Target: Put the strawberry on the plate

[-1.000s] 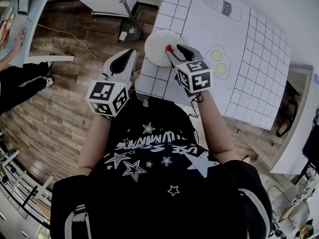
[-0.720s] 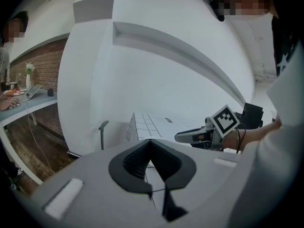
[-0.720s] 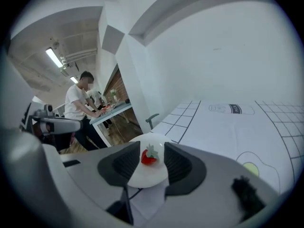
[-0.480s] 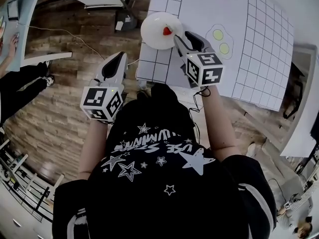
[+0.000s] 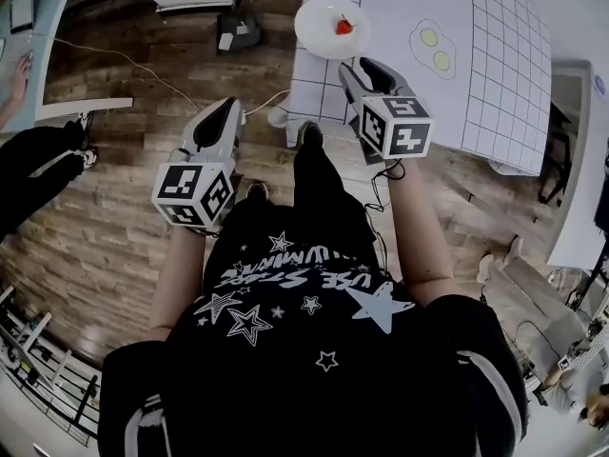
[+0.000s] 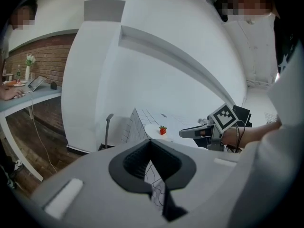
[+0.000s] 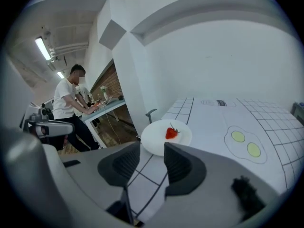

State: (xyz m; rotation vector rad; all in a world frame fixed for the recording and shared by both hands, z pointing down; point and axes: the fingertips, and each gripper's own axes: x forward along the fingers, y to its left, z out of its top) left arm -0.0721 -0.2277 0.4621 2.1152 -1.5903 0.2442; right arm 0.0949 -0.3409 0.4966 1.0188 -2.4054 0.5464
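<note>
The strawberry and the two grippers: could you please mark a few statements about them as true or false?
1. The strawberry lies on the white plate. True.
2. The right gripper is clamped on the strawberry. False: its jaws stand apart with nothing between them, and the fruit lies on the plate beyond them.
3. The left gripper has its jaws together and carries nothing. True.
4. The plate covers the printed fried eggs. False: the fried eggs print lies bare, apart from the plate, on the right gripper's side.
</note>
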